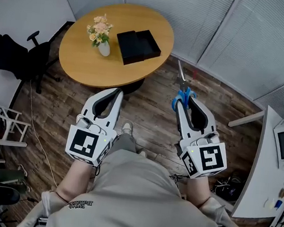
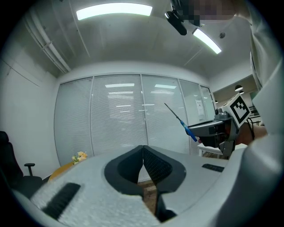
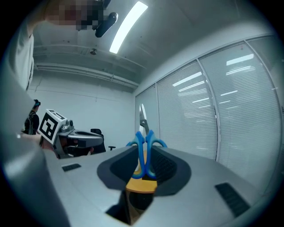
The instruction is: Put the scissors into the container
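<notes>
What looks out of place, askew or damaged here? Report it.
Nothing stands out. The right tool grips the scissors by their blue handles, blades pointing ahead. The left tool is shut and empty. On the round table the black container sits open and the flower vase stands upright; nothing is spilled.

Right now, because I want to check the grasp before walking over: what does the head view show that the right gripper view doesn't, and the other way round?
Only the head view shows the black container and the vase of flowers beside it, ahead of both grippers. Only the right gripper view shows the right gripper shut on the blue handles of the scissors, blades pointing away. Both show the scissors and the left gripper.
</notes>
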Available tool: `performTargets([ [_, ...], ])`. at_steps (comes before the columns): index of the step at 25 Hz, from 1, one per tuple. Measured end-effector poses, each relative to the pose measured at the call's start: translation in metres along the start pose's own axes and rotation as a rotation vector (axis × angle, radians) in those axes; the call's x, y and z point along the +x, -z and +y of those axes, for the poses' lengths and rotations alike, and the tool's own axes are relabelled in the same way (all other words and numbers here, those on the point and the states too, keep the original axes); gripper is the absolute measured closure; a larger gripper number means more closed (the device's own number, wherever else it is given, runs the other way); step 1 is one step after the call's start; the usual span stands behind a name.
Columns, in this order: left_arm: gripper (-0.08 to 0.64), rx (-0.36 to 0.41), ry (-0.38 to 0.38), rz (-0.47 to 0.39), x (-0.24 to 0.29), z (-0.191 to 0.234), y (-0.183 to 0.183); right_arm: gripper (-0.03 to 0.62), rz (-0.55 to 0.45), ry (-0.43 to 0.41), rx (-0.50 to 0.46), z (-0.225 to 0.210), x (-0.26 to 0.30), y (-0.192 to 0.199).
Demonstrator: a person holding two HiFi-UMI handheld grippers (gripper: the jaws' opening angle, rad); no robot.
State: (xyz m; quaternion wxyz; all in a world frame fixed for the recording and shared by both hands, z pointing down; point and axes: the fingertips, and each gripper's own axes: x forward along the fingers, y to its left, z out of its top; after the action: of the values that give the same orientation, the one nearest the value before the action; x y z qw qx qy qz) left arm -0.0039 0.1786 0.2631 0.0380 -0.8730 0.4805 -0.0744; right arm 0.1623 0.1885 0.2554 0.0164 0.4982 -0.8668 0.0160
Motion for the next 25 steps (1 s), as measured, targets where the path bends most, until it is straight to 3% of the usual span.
performTargets([
  [14,0.538,-0.034,-0.011,-0.006,0.021,0.027,0.019,0.491,0.011,-0.012,-0.039,-0.004,0.037,0.003],
  [25,0.538,-0.043,0.0,0.017,0.064,0.067,0.031,0.491,0.017,-0.022,-0.049,-0.018,0.1,0.002],
])
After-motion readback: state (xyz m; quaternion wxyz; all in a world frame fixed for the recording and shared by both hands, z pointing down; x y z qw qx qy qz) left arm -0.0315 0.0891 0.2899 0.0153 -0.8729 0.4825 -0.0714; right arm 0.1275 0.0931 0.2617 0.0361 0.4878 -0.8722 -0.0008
